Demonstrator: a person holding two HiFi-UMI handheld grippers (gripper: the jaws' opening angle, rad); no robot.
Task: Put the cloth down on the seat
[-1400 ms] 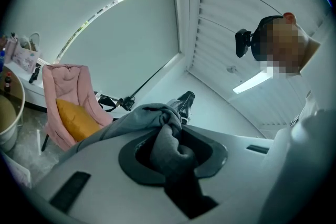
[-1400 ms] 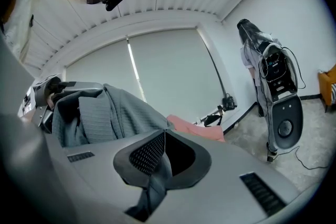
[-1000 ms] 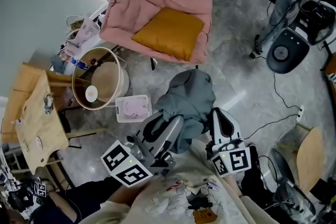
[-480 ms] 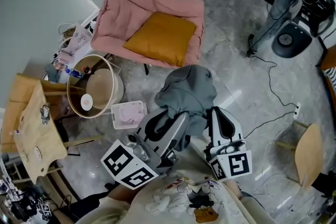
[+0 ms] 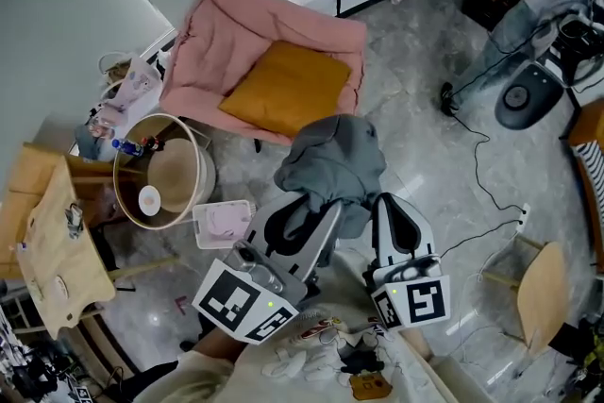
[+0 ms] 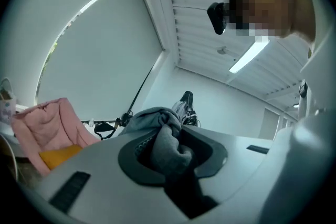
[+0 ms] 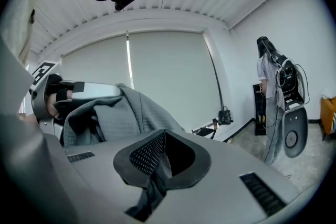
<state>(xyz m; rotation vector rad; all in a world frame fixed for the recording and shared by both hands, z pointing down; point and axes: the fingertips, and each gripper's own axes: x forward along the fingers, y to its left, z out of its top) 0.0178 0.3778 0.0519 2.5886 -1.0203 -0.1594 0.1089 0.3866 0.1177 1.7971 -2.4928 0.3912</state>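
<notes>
Grey marbled floor (image 5: 425, 156) spread below me, with the pink seat (image 5: 226, 33) and its mustard cushion (image 5: 283, 90) ahead and to my left. I held the grey cloth (image 5: 335, 156) up in the air between both hands, short of the seat's front edge and not touching it. My left gripper (image 5: 307, 217) had its fingers clenched on a thick, rolled fold of the cloth, which bulged out between them. My right gripper (image 5: 392, 212) had its fingers pinched almost together on a thin edge of the same cloth. The cloth was bunched in a crumpled mound, stretched sideways from one grip to the other, its bulk heaped forward from my fingers toward the cushion. Crumpled so, it showed no clear long axis.
</notes>
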